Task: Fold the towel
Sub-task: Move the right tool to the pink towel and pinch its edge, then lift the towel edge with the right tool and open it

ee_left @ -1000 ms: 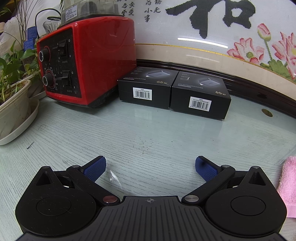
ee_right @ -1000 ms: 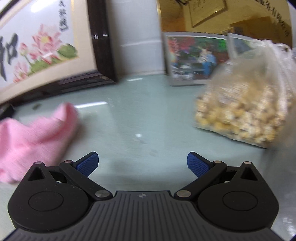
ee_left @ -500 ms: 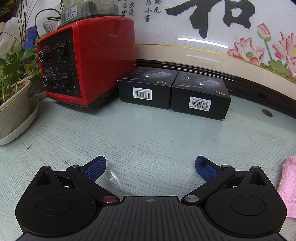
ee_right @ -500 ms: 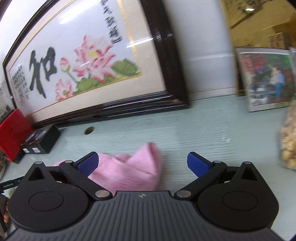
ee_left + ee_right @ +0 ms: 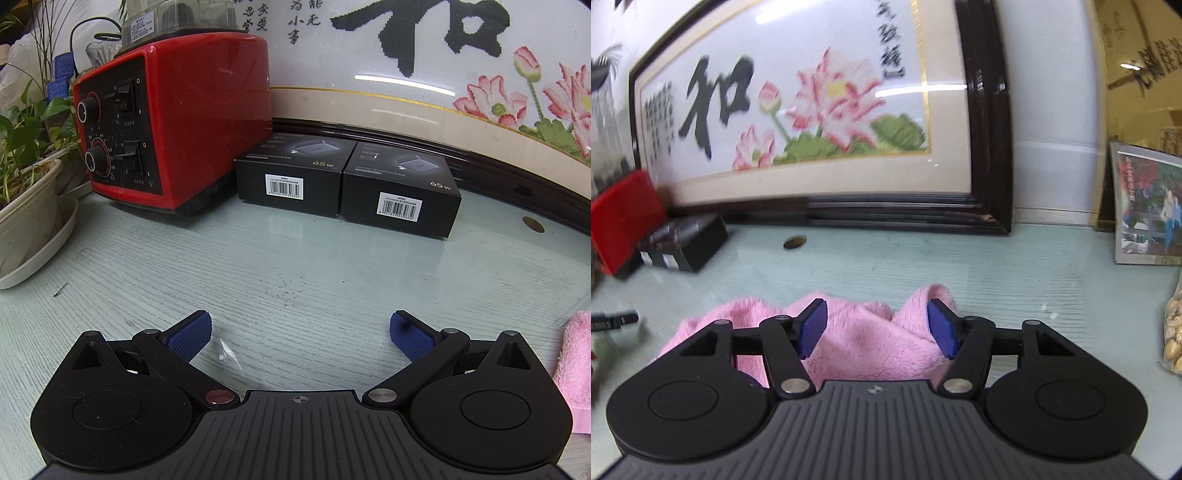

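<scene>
The pink towel (image 5: 864, 339) lies crumpled on the desk (image 5: 960, 266) directly under the right tool (image 5: 875, 328), whose jaws have just been closing around a raised fold, not yet pressing it. The left tool (image 5: 300, 332) stands open and empty, with the towel far to its right.

We read "65w" on both black boxes (image 5: 400, 188), each with a barcode label; framed embroidery (image 5: 798, 107) shows "和".
</scene>
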The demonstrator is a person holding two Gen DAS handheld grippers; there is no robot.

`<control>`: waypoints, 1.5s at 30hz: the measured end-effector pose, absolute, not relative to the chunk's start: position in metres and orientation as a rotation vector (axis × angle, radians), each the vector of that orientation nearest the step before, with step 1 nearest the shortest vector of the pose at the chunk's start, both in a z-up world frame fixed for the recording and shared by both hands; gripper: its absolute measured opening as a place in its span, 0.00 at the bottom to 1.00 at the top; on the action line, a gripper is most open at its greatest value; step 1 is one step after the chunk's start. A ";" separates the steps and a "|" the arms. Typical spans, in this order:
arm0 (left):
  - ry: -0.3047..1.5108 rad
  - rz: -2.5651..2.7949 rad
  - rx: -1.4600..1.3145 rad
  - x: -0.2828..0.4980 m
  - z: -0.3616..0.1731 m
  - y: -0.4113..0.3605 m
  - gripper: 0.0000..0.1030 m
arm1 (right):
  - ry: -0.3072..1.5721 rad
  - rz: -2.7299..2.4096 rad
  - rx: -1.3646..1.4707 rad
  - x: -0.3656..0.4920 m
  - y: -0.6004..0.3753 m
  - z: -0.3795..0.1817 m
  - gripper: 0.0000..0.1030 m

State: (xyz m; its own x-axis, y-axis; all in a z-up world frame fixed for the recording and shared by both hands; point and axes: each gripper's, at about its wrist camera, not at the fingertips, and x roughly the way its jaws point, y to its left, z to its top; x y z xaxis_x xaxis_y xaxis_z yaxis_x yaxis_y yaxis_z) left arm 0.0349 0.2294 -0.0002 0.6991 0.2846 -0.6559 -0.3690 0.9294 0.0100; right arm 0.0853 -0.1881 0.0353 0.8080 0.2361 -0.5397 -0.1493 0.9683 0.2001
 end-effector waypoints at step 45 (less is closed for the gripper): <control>0.707 0.366 -0.128 0.034 0.000 0.229 1.00 | 0.364 0.700 0.252 -0.062 -0.233 0.053 0.11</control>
State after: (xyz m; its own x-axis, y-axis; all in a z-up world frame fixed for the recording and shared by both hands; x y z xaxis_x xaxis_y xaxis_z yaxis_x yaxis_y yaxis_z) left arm 0.0343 0.2287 -0.0004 0.6997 0.2848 -0.6552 -0.3703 0.9289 0.0083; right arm -0.0619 -0.2330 0.0531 0.7061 0.6661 -0.2402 -0.5795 0.7386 0.3446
